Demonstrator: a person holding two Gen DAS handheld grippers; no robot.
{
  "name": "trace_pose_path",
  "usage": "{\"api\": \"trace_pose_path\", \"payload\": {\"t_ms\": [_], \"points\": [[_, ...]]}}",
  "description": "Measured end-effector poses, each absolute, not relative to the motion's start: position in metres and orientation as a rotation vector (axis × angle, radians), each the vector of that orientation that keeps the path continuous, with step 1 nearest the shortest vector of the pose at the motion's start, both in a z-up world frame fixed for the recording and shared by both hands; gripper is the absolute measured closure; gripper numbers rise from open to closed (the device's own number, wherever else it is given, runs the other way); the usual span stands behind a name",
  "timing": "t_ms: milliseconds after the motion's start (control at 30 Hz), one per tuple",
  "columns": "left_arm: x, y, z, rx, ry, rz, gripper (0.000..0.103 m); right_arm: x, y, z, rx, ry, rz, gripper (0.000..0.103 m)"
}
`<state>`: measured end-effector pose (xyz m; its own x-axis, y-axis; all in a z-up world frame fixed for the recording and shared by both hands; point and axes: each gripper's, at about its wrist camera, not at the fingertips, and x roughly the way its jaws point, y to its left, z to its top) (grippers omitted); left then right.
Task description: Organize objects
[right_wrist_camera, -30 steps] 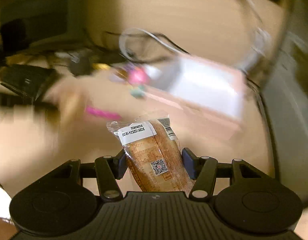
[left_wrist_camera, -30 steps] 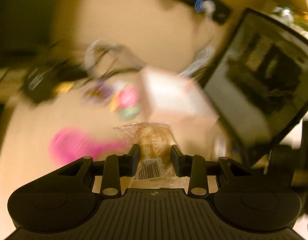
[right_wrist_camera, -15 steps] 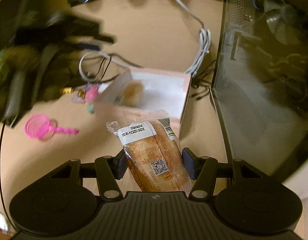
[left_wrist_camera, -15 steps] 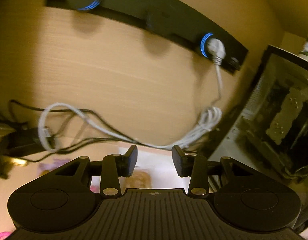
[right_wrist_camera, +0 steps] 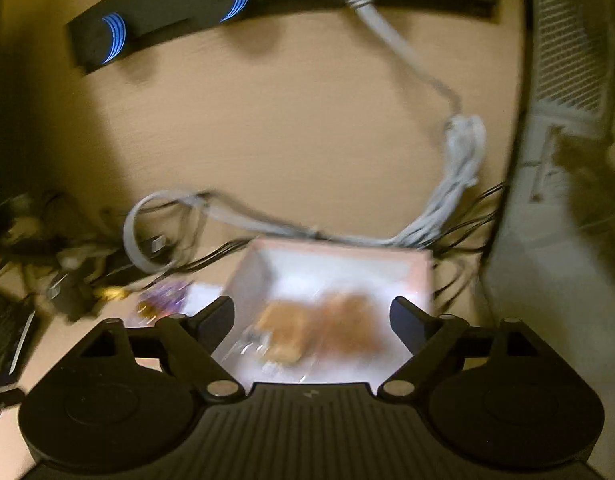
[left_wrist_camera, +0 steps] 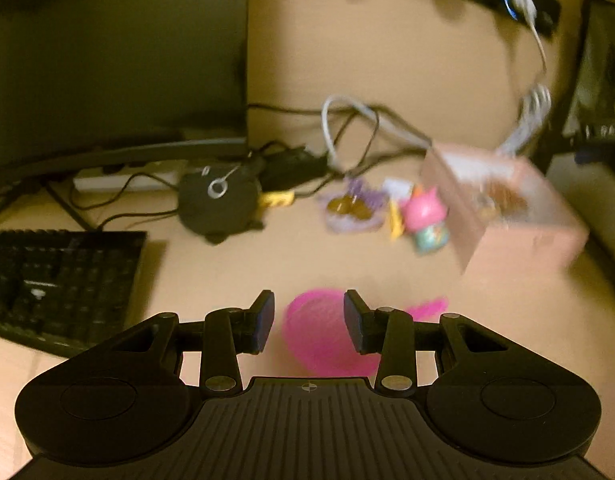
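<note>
**Sieve next, bread in the box**

My left gripper is part open and holds nothing. Its fingers frame the pink sieve, which lies on the desk below them; blur hides whether they touch it. I judge the sieve light, stiff plastic with a springy mesh bowl, so I would take it by the rim or the thin handle, not squeeze the mesh.

My right gripper is spread wide and empty, over the pink box. Two wrapped bread packs lie inside it, blurred. They look soft and slippery in film, easily crushed.

A small pink toy sits just beside the box, near a purple trinket.
</note>
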<state>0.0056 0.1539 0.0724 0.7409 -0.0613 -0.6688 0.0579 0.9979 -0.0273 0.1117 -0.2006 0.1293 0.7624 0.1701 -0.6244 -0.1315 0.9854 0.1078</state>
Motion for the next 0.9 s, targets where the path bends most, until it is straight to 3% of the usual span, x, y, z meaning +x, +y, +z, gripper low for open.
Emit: {"api": "trace_pose_path", "payload": {"t_ms": [67,233,433,767,800,900], "points": [[0.008,0.166,0.068,0.006,0.756,-0.072,0.060,0.096,-0.186,0.119,0.009,0.705,0.197,0.014],[0.038,0.208,0.072,-0.267,0.687,0.101,0.061,0.046,-0.161,0.098,-0.129,0.716,0.221,0.006],[0.103,0.198,0.075,0.101,0.619,0.066,0.059,0.001,-0.146,0.087,-0.248,0.733,0.215,0.004],[0.159,0.245,0.058,0.013,0.650,-0.172,0.057,-0.019,-0.152,0.072,-0.237,0.851,0.129,0.002],[0.160,0.245,0.059,-0.013,0.665,-0.186,0.050,-0.020,-0.151,0.071,-0.236,0.860,0.127,0.002],[0.148,0.228,0.062,-0.012,0.711,-0.271,0.046,-0.022,-0.148,0.068,-0.241,0.870,0.127,0.002]]}}
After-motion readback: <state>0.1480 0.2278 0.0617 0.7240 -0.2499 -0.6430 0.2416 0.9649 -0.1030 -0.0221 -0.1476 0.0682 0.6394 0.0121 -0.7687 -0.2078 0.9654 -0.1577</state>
